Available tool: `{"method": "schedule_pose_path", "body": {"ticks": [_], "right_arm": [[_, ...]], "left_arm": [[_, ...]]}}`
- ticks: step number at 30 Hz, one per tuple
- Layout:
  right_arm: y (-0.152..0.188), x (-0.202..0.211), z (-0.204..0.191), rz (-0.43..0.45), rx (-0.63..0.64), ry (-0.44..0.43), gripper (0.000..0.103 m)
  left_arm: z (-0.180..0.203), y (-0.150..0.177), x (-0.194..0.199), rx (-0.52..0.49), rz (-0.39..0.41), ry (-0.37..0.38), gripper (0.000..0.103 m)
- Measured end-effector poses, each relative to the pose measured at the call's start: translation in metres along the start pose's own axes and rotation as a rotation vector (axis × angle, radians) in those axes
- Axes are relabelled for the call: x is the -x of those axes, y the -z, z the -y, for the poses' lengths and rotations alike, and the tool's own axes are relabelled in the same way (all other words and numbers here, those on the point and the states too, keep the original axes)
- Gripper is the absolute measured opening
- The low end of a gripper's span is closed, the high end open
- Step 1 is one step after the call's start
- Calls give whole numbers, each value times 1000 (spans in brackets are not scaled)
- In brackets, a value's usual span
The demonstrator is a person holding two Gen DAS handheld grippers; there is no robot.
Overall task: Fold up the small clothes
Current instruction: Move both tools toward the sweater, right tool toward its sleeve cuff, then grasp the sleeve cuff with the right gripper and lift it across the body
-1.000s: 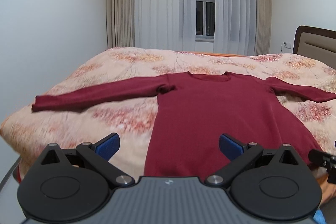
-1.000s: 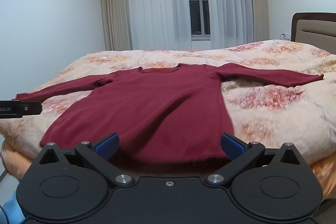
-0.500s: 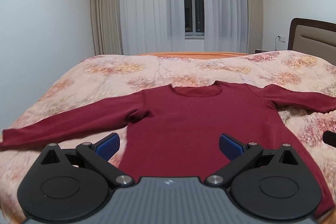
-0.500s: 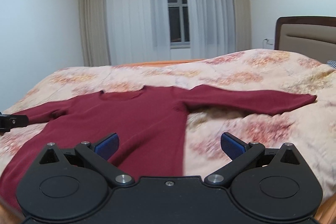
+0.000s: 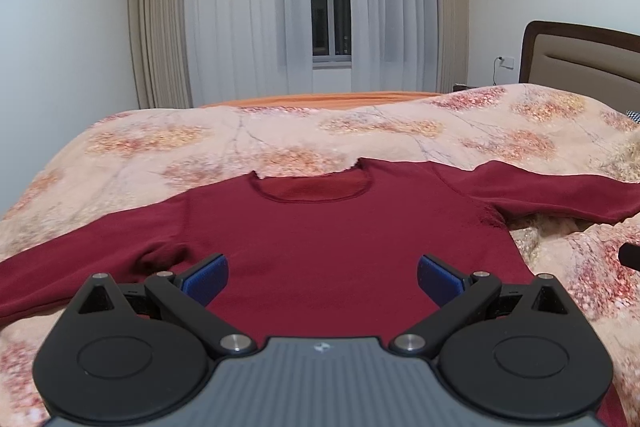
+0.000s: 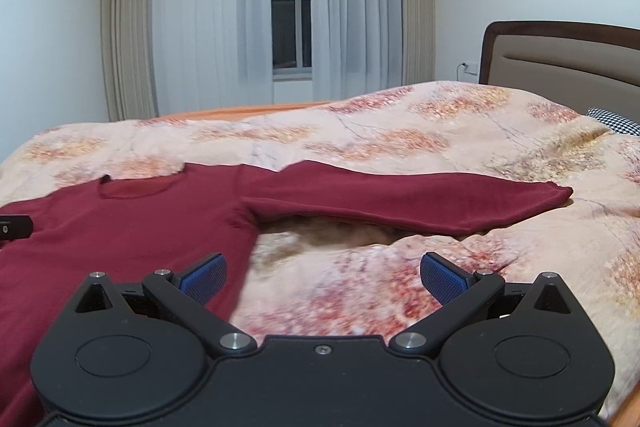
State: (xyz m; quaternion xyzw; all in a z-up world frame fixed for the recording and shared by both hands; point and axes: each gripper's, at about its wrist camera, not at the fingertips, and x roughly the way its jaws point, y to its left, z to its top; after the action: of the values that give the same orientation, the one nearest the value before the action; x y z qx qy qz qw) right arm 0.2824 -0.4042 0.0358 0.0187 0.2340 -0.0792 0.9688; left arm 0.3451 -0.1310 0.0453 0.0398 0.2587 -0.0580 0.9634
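Sweater (image 5: 344, 247) lay flat on the bed (image 5: 200, 147) (ready for folding); left gripper (image 5: 322, 273) and right gripper (image 6: 322, 273) both hovered wide, empty.

Left gripper (image 5: 322, 273) and right gripper (image 6: 323, 273) both gape wide, empty.

red sweater (image 5: 340, 239) flat on bedspread (image 5: 200, 155), left gripper (image 5: 322, 273) agape

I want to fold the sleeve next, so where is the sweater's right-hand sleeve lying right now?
In the right wrist view the sleeve stretches rightward from the red sweater across the floral quilt, just ahead of the open right hand-held gripper, its cuff toward the headboard.
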Motion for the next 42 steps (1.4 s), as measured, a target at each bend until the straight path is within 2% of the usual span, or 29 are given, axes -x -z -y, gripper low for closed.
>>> {"method": "schedule_pose_path", "body": {"ticks": [8, 18, 24, 31, 39, 42], "right_arm": [[-4, -41, 27, -36, -6, 63, 103], [-4, -85, 73, -85, -67, 105, 102], [-8, -106, 120, -73, -220, 140, 102], [-12, -129, 167, -57, -401, 165, 101], [-11, -144, 186, 26, -516, 212, 100], [-10, -145, 192, 64, -554, 239, 93]], "left_arm": [[19, 7, -43, -10, -55, 22, 103], [25, 27, -70, 23, -129, 50, 103], [22, 36, -79, 37, -162, 68, 103], [25, 43, -83, 23, -157, 57, 103], [22, 50, -86, 42, -152, 71, 103], [21, 52, -87, 44, -149, 72, 103]]}}
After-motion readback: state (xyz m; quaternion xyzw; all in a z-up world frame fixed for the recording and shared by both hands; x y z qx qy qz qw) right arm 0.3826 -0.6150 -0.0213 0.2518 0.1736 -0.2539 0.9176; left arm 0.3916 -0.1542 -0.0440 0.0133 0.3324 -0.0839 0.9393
